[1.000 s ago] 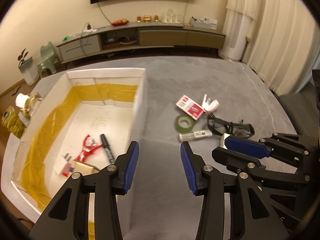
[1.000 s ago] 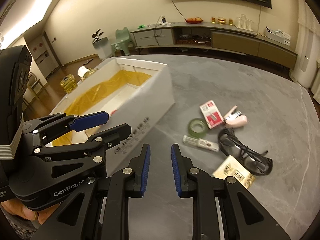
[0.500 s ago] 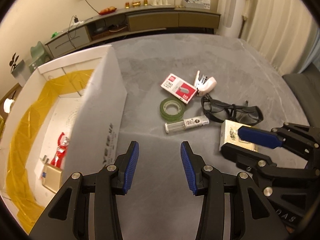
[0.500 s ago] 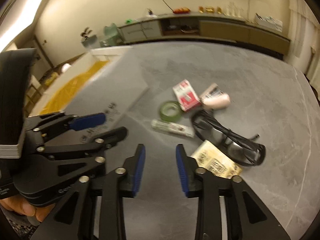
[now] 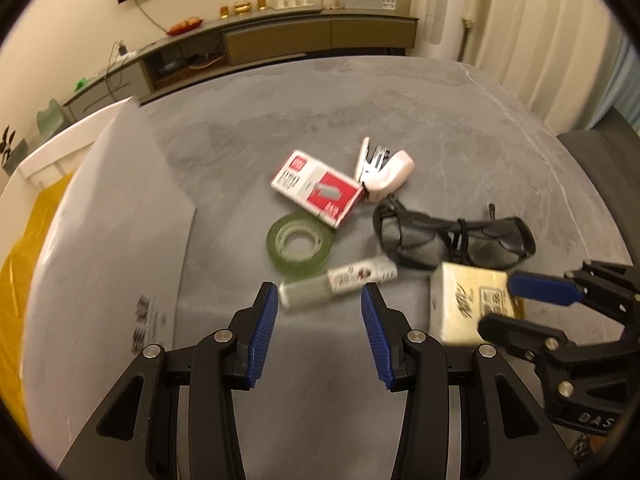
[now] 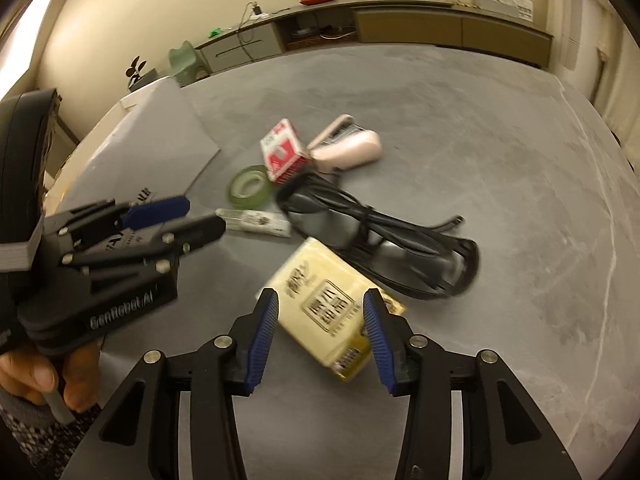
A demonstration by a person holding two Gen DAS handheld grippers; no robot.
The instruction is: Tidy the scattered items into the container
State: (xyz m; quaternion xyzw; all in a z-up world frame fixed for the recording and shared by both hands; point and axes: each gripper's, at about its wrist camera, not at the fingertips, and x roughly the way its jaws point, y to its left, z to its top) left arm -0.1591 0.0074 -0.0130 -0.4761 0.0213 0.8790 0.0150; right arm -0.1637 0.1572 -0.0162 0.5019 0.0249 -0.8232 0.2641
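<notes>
Lining up your right tool (image 6: 318,330), jaws opening around but not touching the yellow tissue pack (image 6: 334,312) on the table (image 6: 500,160), you could snag the glasses (image 6: 384,240) just beyond; left tool (image 5: 318,332) gapes empty near the small tube (image 5: 340,282).

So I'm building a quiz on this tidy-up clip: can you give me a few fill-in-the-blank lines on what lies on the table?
1. The roll of tape is ____ in colour.
2. The pale yellow packet lies in front of the ____ hand-held gripper.
3. The pink stapler lies beside a red and ____ box.
4. The black glasses lie ____ the container.

Missing: green; right; white; outside
</notes>
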